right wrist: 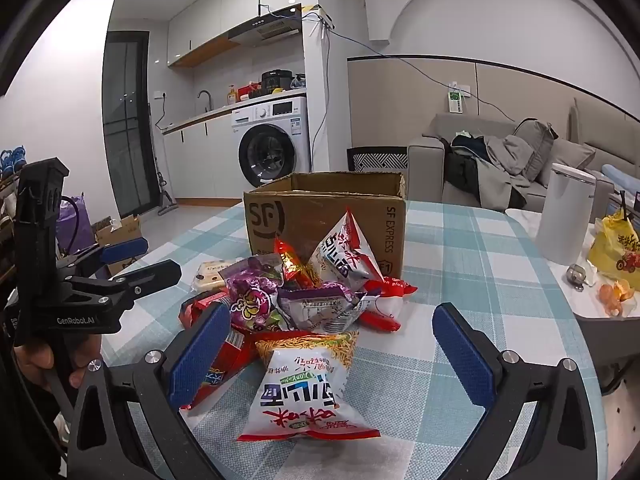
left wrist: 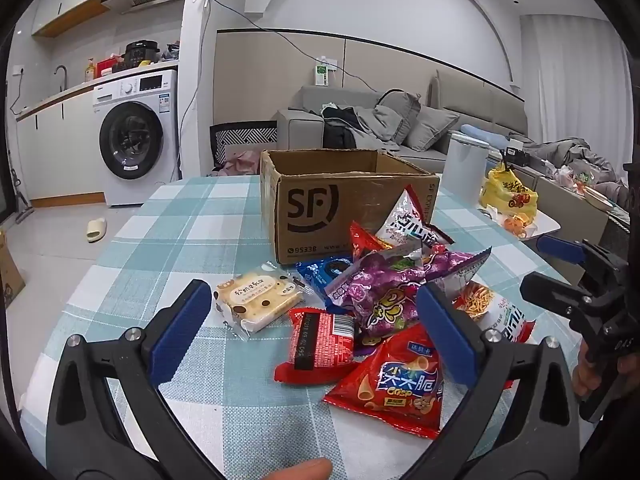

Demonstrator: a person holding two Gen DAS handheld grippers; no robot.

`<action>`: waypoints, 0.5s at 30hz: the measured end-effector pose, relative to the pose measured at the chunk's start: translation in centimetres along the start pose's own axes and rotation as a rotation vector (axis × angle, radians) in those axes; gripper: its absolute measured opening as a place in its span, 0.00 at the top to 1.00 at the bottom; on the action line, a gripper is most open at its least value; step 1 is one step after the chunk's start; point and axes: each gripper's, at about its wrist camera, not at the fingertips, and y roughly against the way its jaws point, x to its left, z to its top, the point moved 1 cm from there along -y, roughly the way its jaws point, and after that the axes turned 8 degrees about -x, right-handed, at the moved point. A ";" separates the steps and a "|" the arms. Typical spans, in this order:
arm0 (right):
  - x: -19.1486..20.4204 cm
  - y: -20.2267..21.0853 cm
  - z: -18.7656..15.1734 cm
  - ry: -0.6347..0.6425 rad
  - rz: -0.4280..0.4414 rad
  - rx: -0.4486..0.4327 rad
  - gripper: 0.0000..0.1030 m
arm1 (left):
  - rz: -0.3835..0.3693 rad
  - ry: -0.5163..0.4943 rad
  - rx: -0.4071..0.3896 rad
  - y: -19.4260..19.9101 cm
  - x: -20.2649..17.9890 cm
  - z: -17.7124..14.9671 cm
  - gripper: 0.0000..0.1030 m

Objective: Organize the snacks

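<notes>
A pile of snack bags lies on the checked tablecloth (left wrist: 180, 232) in front of an open SF cardboard box (left wrist: 320, 204), also in the right wrist view (right wrist: 320, 216). My left gripper (left wrist: 316, 320) is open and empty above a small red pack (left wrist: 320, 340), beside a cream biscuit pack (left wrist: 256, 300), a purple bag (left wrist: 384, 292) and a red crisp bag (left wrist: 396, 388). My right gripper (right wrist: 332, 344) is open and empty over a white noodle-snack bag (right wrist: 308, 384). The right gripper also shows at the left wrist view's right edge (left wrist: 576, 276); the left gripper shows at the right wrist view's left (right wrist: 132, 264).
A white canister (right wrist: 568, 216), a yellow bag (right wrist: 616, 248) and orange peel (right wrist: 616, 296) sit on a side table to the right. A sofa stands behind, a washing machine (left wrist: 132, 140) at the back left.
</notes>
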 end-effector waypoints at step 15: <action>-0.3 -0.2 0.1 0.001 0.004 0.005 0.00 | 0.003 0.010 0.009 -0.4 -0.4 0.0 0.01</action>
